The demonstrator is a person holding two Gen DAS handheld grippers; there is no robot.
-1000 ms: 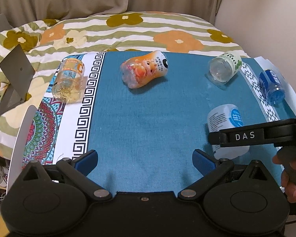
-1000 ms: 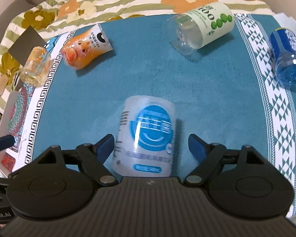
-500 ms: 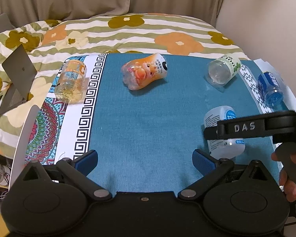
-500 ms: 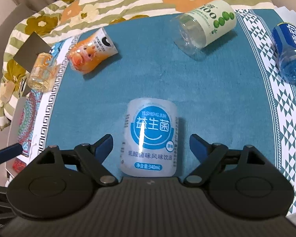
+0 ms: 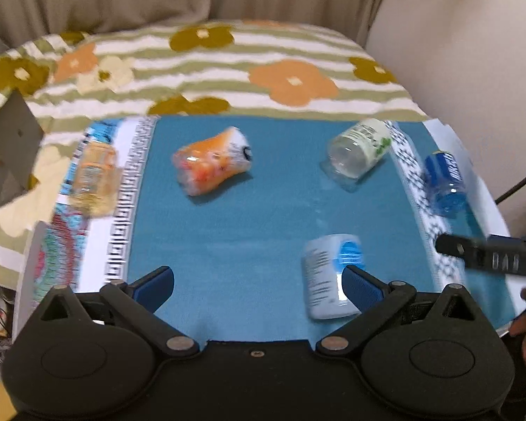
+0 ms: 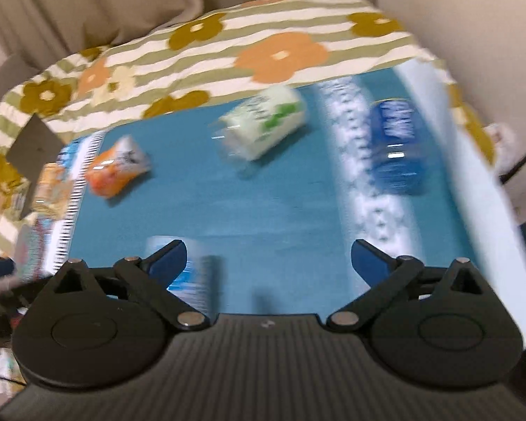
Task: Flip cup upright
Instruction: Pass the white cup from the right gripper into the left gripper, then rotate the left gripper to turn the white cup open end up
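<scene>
Several cut-bottle cups lie on their sides on the blue cloth (image 5: 256, 217). A white cup with a blue logo (image 5: 328, 273) lies near the front, partly behind my left gripper's right finger; in the blurred right wrist view it (image 6: 193, 277) is behind the left finger. An orange cup (image 5: 210, 161), a green-label cup (image 5: 357, 151), a blue cup (image 5: 445, 182) and a yellow cup (image 5: 93, 179) lie further back. My left gripper (image 5: 257, 280) is open and empty. My right gripper (image 6: 268, 256) is open and empty, to the right of the white cup.
The cloth lies on a flowered striped bedspread (image 5: 200, 66). A grey laptop-like object (image 5: 14, 144) stands at the left. The right gripper's body (image 5: 491, 259) and a hand show at the right edge. A wall and curtain are behind.
My right gripper has pulled away from around the white cup and swung right, with motion blur. The left view has shifted right, so the white cup now sits by its right finger.
</scene>
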